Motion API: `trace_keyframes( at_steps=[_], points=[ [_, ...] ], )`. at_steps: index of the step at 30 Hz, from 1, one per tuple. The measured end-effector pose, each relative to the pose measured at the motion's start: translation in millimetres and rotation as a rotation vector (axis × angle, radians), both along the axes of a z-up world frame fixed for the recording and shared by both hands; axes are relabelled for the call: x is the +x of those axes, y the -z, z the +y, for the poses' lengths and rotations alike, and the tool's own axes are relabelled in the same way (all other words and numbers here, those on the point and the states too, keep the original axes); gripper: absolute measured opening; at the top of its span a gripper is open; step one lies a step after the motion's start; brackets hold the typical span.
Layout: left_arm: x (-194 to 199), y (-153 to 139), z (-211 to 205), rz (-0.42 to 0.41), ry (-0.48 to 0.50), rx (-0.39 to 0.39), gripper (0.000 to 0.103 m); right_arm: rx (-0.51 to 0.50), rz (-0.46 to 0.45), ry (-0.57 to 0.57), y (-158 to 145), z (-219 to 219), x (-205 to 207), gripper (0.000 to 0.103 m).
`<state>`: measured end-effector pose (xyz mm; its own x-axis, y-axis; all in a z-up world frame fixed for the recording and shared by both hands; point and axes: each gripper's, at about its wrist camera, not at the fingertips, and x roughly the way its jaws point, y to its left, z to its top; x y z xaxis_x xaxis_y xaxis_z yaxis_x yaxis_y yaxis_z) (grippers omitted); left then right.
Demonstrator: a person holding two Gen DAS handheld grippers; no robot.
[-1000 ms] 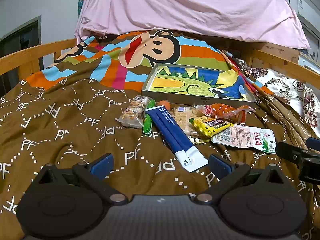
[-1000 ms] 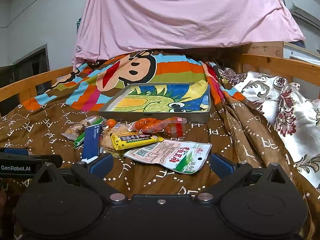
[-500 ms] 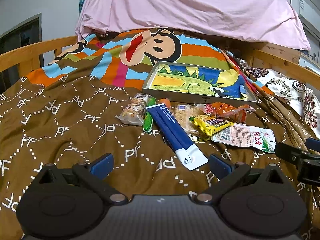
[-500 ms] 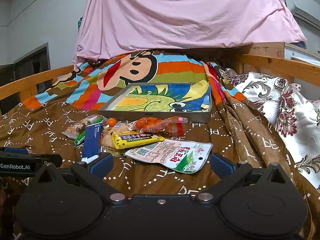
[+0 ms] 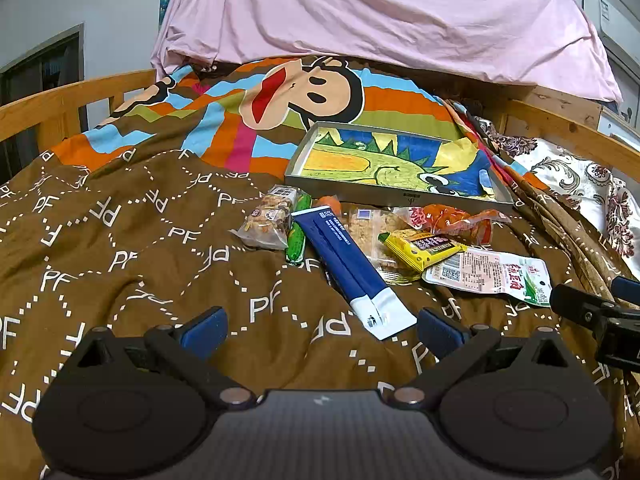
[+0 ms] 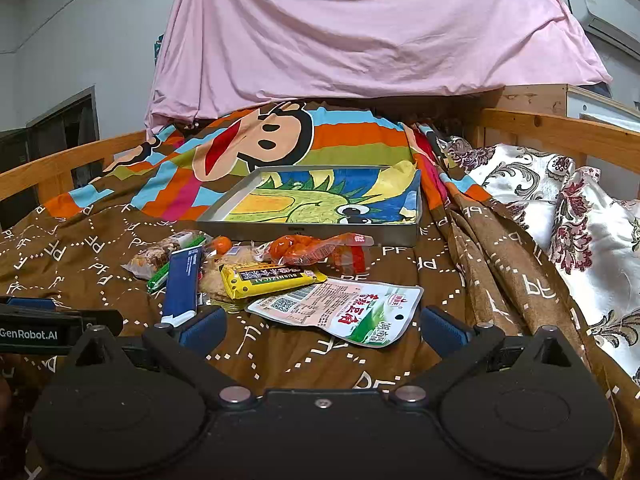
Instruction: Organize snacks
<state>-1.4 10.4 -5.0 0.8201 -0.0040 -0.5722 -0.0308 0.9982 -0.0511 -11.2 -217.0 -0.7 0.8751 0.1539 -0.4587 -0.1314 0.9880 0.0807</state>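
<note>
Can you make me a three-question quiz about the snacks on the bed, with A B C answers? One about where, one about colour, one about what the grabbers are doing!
1. Where is the tray?
A. Behind the snacks
B. On top of them
C. On the floor

2. What colour is the long flat packet?
A. Pink
B. Blue and white
C. Black

3. What are the left gripper and right gripper doing?
A. Holding snacks
B. Shut empty
C. Open, holding nothing

Answers: 1 A, it lies beyond the pile. 2 B, blue body, white end. 3 C, fingers wide apart, nothing between.

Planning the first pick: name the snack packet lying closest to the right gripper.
The white and green pouch, flat on the blanket just ahead of the open right gripper; every other packet lies farther back toward the tray.
</note>
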Motion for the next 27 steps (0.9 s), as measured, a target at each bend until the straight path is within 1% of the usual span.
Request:
trace_keyframes(
  at_steps=[27],
  points=[
    [1.6,0.5,1.4,0.014,-0.017,-0.018,0.103,-0.003,-0.010,-0.003,-1.6,0.2,-0.7,0.102]
  ],
)
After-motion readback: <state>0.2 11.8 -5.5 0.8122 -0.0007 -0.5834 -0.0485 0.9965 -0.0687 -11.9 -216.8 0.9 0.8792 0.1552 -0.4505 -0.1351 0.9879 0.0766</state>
